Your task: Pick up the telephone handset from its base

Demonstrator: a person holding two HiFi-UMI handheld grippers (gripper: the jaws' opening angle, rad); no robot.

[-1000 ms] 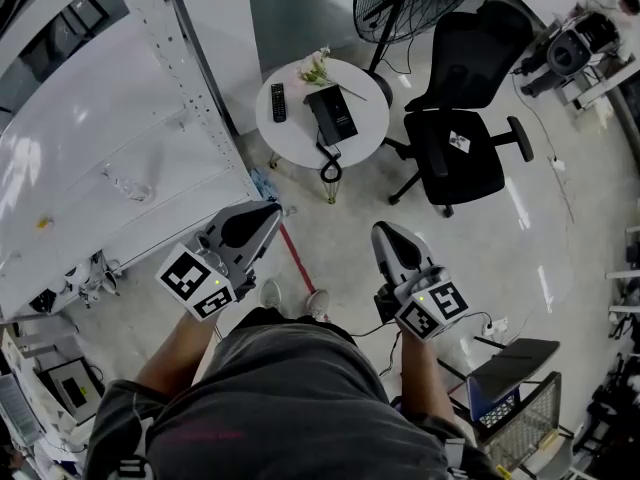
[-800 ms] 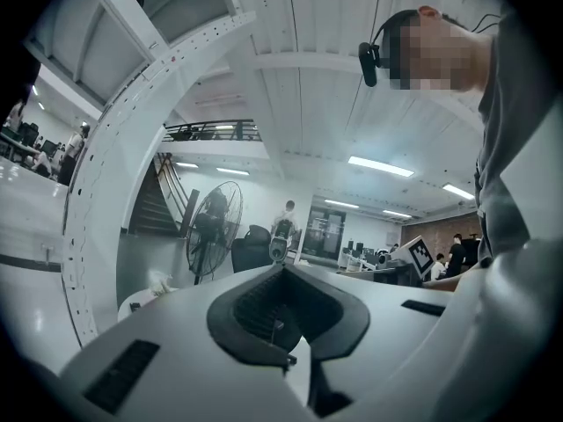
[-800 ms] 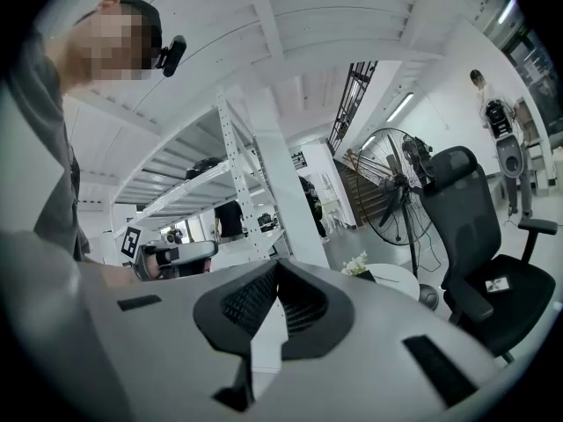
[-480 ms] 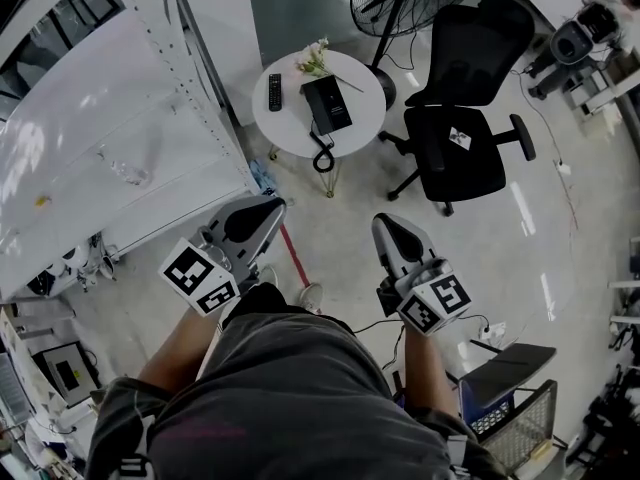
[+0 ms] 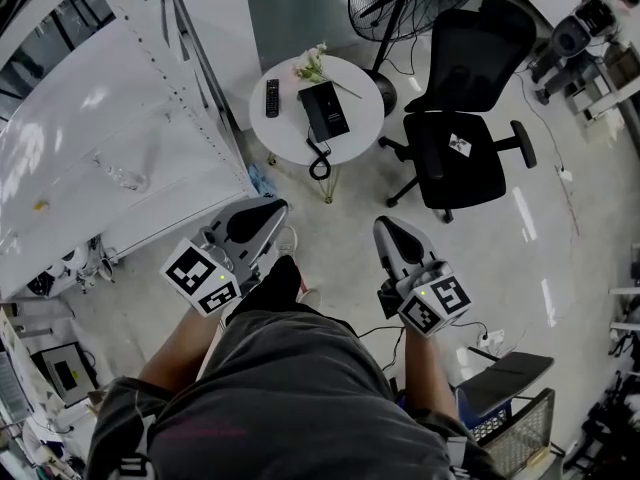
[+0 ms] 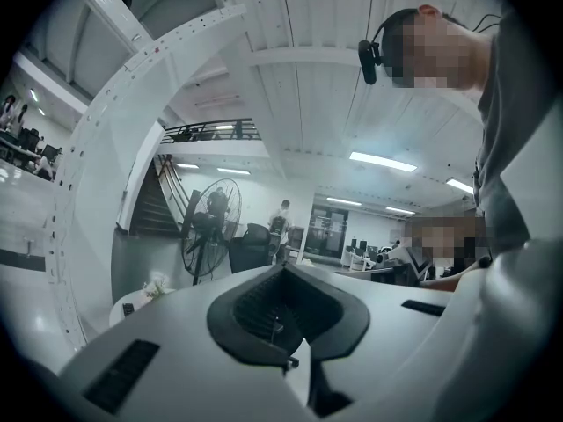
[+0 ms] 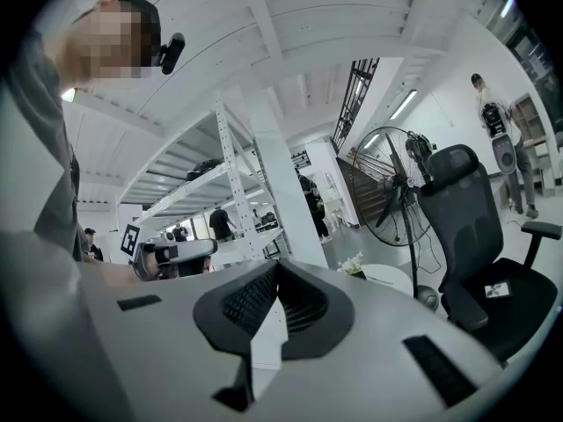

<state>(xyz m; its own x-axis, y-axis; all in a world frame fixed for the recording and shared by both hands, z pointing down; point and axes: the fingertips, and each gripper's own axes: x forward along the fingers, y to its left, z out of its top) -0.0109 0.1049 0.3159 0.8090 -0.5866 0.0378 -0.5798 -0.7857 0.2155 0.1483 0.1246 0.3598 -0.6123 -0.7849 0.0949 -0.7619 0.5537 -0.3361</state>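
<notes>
Two grippers: the left gripper (image 5: 268,208) and the right gripper (image 5: 386,228) were held near the person's body, side by side and apart, both pointing toward the far table (image 5: 362,133).
Left jaws: pressed together at the tips in the left gripper view, with nothing between them.
Right jaws: pressed together in the same way in the right gripper view, and empty.
Phone (image 5: 328,110): black, it lay on the round white table, well apart from both grippers.
Handset (image 5: 318,108): it rested on the phone's base and was hard to tell from it at that size.
Cord (image 5: 320,160): coiled, it hung over the table's near edge.
Head view alone: it showed the phone and cord, with the remote (image 5: 271,98) left of the phone and the flowers (image 5: 313,65) at the table's far edge.
Left gripper view: it showed the stairs (image 6: 154,205) and a far person (image 6: 280,218). The remote and flowers sat low at the left, and the gripper's own body covered the rest of the table.
Right gripper view: the chair (image 7: 479,236) filled the right. The fan (image 7: 400,178) stood beyond it, the flowers peeked just past the jaws, and the rack (image 7: 237,192) rose at the centre. The left gripper was at far left.
Chair and fan from above: the chair stood right of the table, and the fan stood beyond both.
</notes>
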